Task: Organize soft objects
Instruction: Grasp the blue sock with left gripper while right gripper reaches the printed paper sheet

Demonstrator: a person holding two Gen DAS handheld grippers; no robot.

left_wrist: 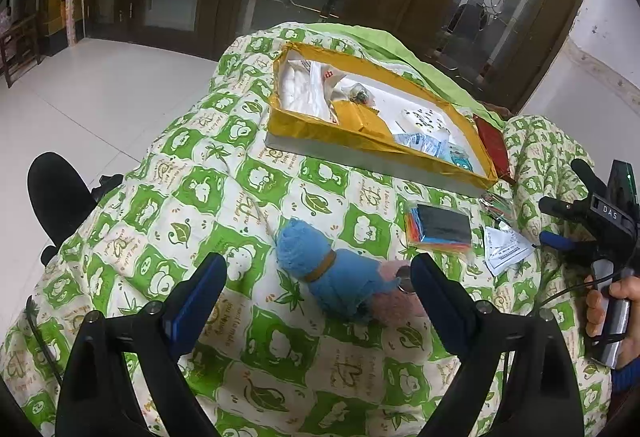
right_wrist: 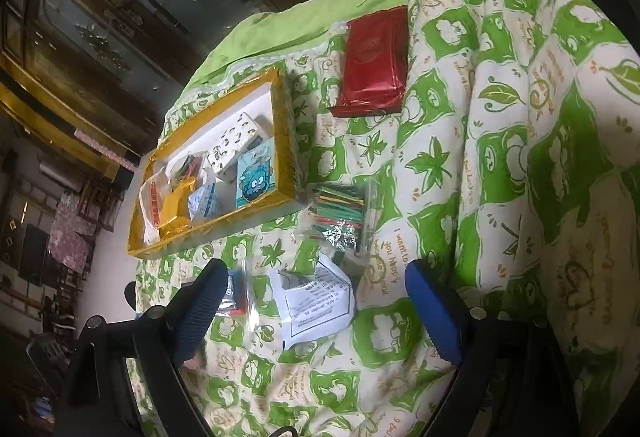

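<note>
Item: blue plush toy (left_wrist: 336, 277), with a brown collar band around its neck and a pinkish patch at its lower end; lying on its side on the green-and-white quilt (left_wrist: 192, 197), between the fingers of the left gripper (left_wrist: 320, 297), nearer the right finger, touching neither as far as the view shows. Jaws of the left gripper: wide apart, holding nothing. Handling, by judgement: light, soft, compressible, not fragile; fuzzy pile should give good friction, though it will squash under the pads. Best hold: across the thick body just below the collar, not the rounded head, which may slip out. Right gripper (right_wrist: 316, 305): jaws wide, empty, hovering over a white paper packet (right_wrist: 316, 301) on the quilt; likely thin, limp and hard to pinch flat, better taken at a raised edge. Nearby: bag of coloured strips (right_wrist: 340, 213), red packet (right_wrist: 374, 65), dark pad in a clear sleeve (left_wrist: 440, 227). Destination, presumably: yellow-rimmed tray (left_wrist: 384, 147), further back on the quilt, already partly filled with packets; contents at its far end too small to identify.
</note>
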